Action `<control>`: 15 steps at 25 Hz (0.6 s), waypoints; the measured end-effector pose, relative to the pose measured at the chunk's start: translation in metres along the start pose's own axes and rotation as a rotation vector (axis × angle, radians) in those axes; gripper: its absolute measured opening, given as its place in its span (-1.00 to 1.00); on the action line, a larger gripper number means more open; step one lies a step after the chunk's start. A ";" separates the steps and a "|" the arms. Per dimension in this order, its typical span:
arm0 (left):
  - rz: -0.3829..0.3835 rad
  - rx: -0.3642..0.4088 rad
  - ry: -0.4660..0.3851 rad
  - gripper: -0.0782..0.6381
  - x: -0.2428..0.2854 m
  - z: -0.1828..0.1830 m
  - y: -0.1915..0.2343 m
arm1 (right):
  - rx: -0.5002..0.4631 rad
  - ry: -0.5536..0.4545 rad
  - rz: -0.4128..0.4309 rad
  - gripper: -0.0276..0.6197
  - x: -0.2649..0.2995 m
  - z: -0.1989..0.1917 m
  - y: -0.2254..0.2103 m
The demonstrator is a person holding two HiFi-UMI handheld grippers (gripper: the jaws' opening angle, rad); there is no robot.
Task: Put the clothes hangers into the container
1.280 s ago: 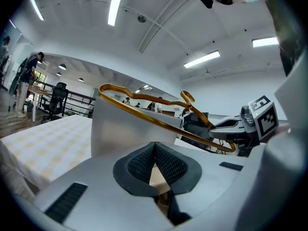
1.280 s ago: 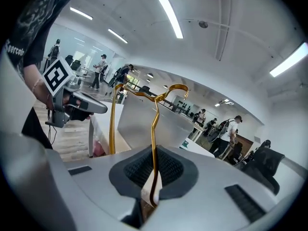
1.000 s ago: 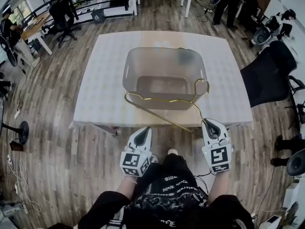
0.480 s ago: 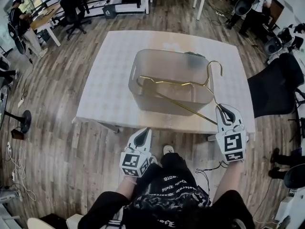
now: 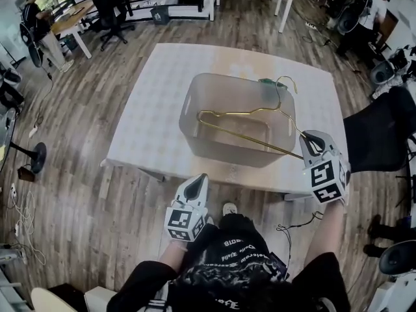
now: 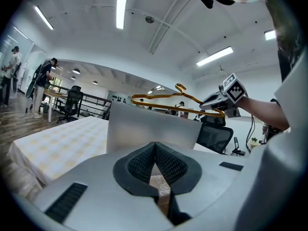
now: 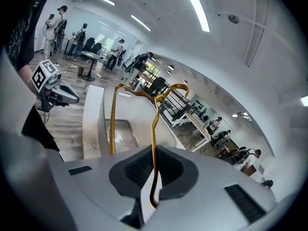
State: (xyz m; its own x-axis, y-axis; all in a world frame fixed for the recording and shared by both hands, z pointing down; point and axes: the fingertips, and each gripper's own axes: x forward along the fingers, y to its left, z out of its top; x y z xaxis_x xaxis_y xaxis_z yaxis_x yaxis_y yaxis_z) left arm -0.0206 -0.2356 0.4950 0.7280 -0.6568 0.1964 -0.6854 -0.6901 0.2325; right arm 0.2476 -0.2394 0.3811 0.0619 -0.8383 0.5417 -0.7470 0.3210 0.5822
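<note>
A translucent grey container (image 5: 224,145) stands on the white table (image 5: 146,109). My right gripper (image 5: 309,143) is shut on one end of a gold wire hanger (image 5: 229,114). It holds the hanger above the container's open top, hook toward the far right corner. In the right gripper view the hanger wire (image 7: 154,129) runs up from between the shut jaws of my right gripper (image 7: 154,150), over the container (image 7: 127,124). My left gripper (image 5: 198,182) hangs near my body, short of the table's near edge. Its jaws (image 6: 155,146) are shut on nothing, facing the container wall (image 6: 144,126).
A small dark green thing (image 5: 266,81) sits at the container's far right corner. A black office chair (image 5: 380,125) stands right of the table. Desks, chairs and people are on the wooden floor at the back.
My right gripper has risen and gone right and forward, lifting the hanger from the container's near rim to above its opening. The left gripper has stayed put.
</note>
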 end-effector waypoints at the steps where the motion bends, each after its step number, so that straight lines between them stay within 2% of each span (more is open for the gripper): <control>1: 0.006 -0.002 -0.002 -0.73 0.001 0.001 0.002 | -0.013 0.005 0.014 -0.86 0.005 0.001 -0.001; 15: 0.074 -0.003 0.002 -0.73 0.008 0.000 0.018 | -0.188 0.039 0.202 -0.86 0.062 0.019 0.014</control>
State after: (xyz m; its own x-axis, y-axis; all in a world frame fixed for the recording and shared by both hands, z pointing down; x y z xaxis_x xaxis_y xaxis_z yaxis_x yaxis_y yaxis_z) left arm -0.0270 -0.2529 0.5003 0.6755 -0.7054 0.2147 -0.7371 -0.6390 0.2198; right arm 0.2282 -0.2956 0.4112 -0.0474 -0.7328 0.6787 -0.6110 0.5588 0.5607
